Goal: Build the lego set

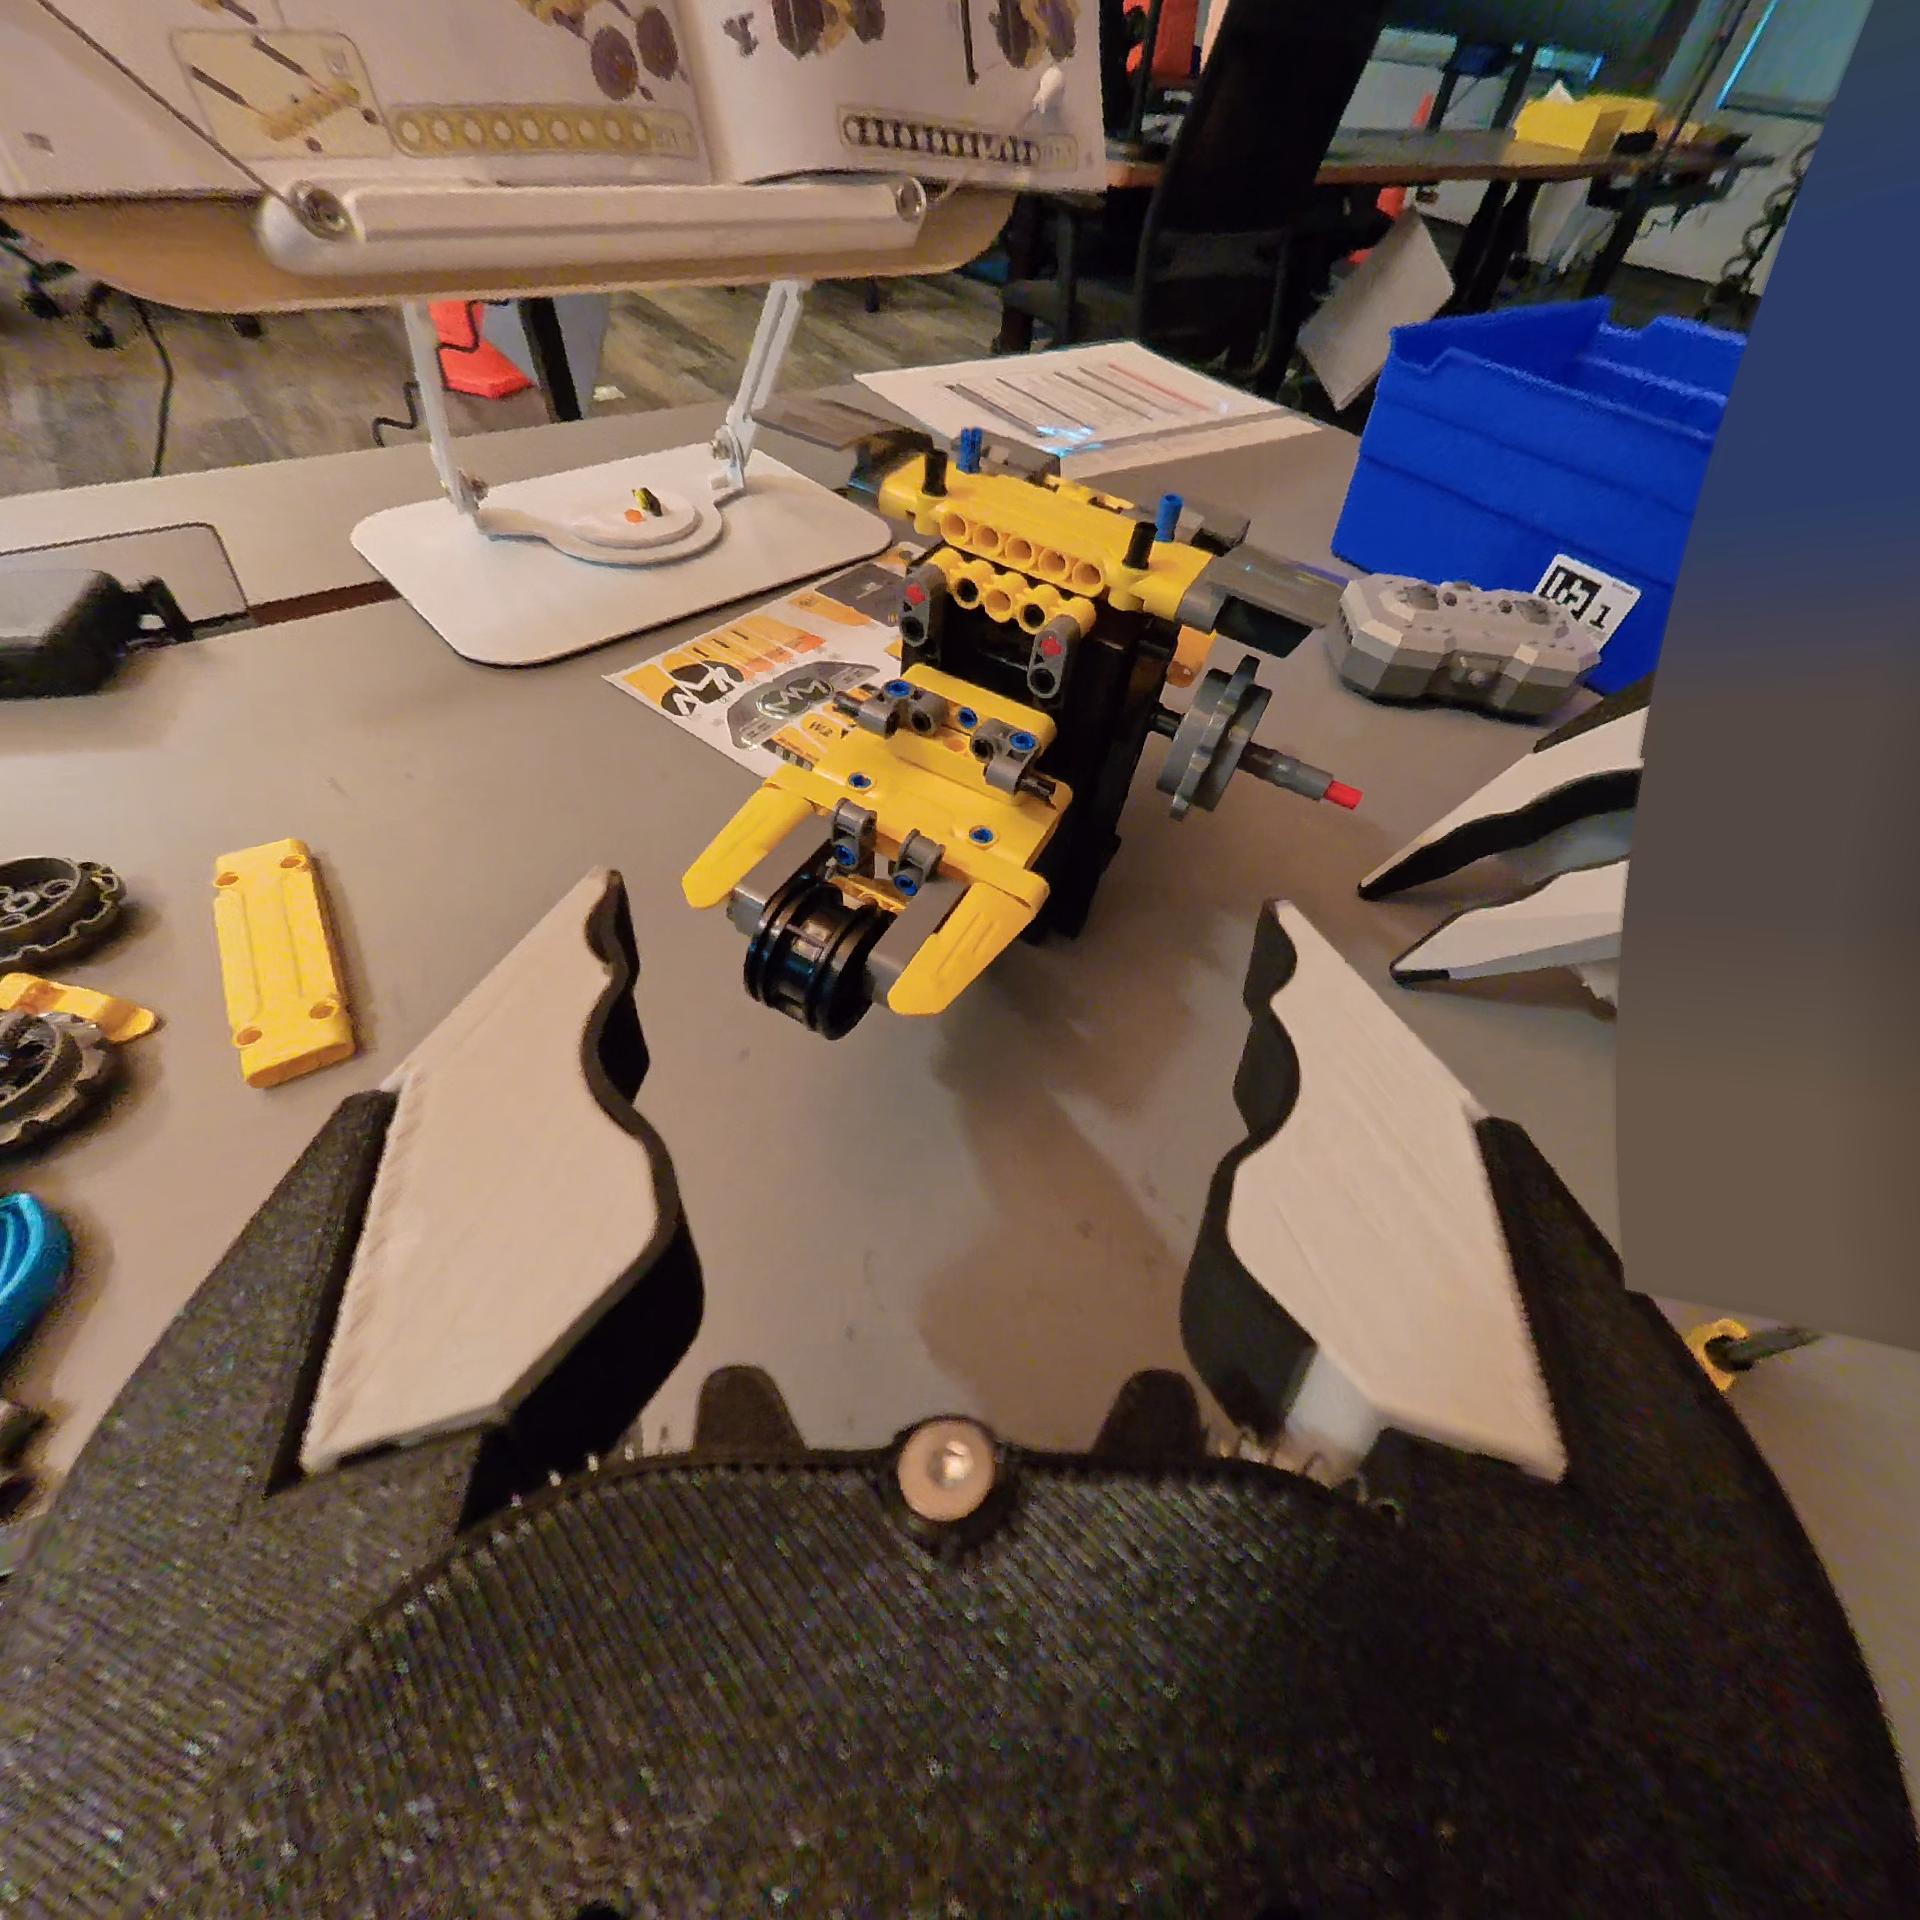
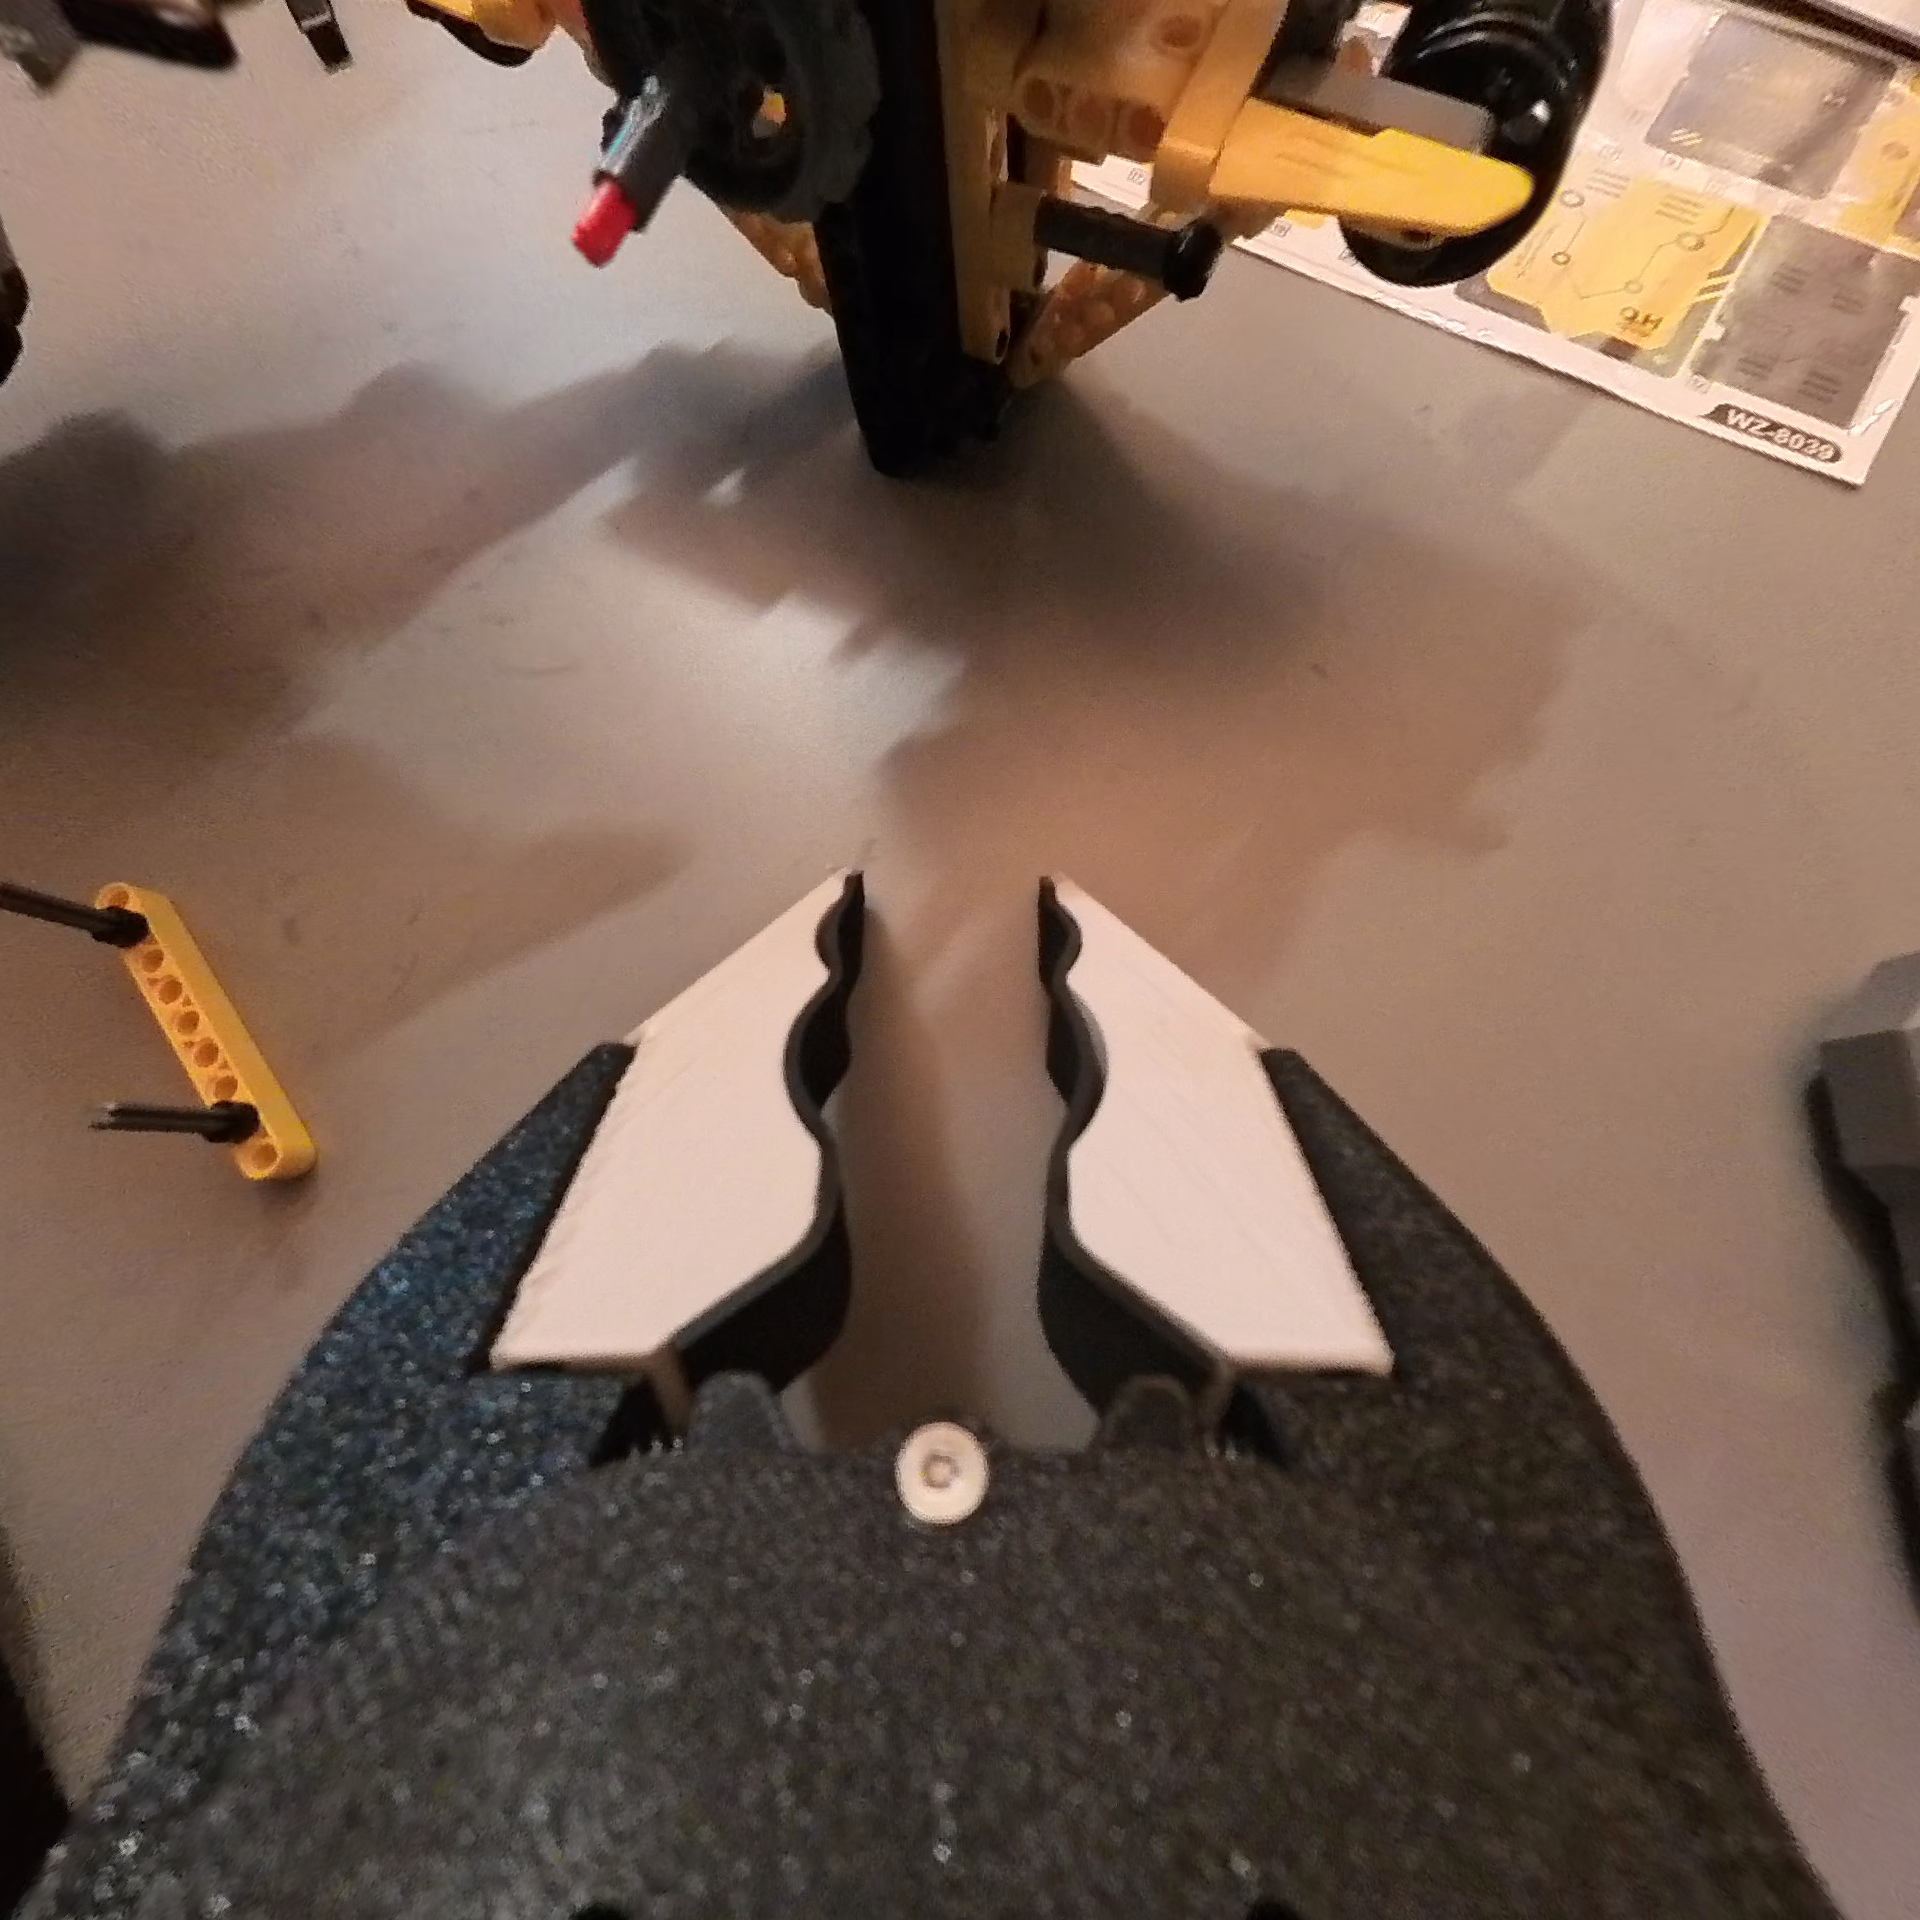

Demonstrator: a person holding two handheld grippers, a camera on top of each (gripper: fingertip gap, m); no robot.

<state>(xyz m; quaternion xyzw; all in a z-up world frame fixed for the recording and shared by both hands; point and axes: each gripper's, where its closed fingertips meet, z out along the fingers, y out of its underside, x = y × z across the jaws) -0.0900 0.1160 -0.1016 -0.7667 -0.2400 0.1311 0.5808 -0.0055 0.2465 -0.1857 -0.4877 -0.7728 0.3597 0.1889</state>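
A yellow and black brick-built model (image 1: 997,707) stands upright on the grey table (image 1: 520,779), with a black wheel (image 1: 805,966) at its near end and a grey gear on a red-tipped axle (image 1: 1216,738) on its right side. My left gripper (image 1: 940,902) is wide open and empty, just in front of the wheel and not touching it. My right gripper (image 2: 951,885) is empty, its jaws a narrow gap apart, low over bare table short of the model (image 2: 935,260). It also shows at the right edge of the left wrist view (image 1: 1507,883).
A sticker sheet (image 1: 748,665) lies beside the model. A white stand (image 1: 623,561) stands behind it, and a blue bin (image 1: 1538,468) and a grey unit (image 1: 1465,644) at the right. A yellow panel (image 1: 281,961) and black gears (image 1: 52,904) lie left. A yellow beam with two pins (image 2: 208,1029) lies left of my right gripper.
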